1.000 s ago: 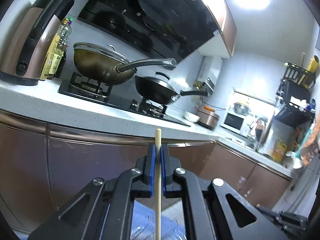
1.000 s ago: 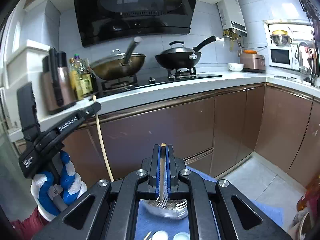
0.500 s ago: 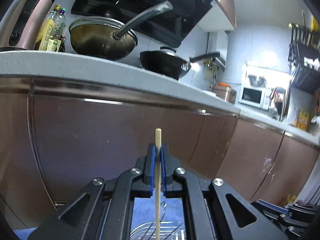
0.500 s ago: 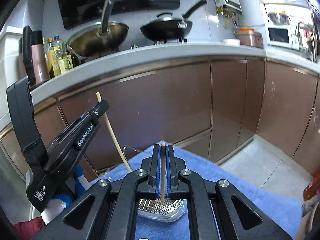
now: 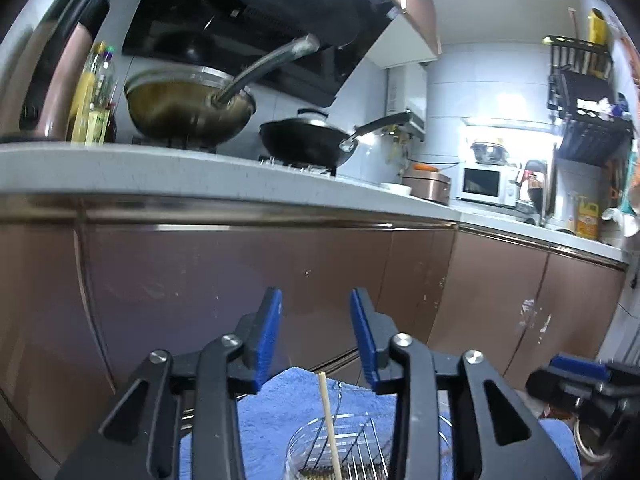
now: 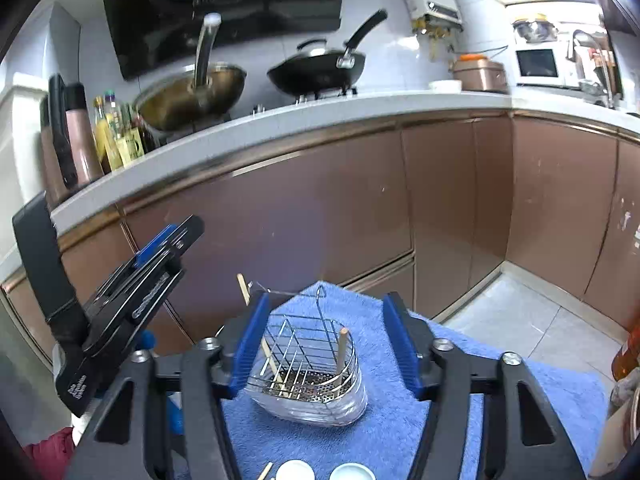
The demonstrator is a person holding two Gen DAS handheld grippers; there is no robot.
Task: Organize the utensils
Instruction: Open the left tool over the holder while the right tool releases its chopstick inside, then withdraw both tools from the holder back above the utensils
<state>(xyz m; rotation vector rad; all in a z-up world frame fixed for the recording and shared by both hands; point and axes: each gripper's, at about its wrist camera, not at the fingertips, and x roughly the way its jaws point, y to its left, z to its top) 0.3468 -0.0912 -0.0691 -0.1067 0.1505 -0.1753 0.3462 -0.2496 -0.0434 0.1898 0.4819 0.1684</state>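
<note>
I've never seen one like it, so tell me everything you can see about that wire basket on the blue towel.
The wire basket is a shiny metal rack of thin rods with a perforated floor, seated in a clear, rounded-triangular tray. A tall wire hook rises from its back. It stands upright on the blue towel. A chopstick leans in its left side and a wooden handle stands at its right.

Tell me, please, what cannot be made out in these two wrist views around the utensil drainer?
- Drainer base: left wrist view, cut off by the bottom edge.
- Chopstick lower end: same edge.
- Two white round things: right wrist view, cropped, unidentifiable.
- Right utensil head: hidden in the drainer.
</note>
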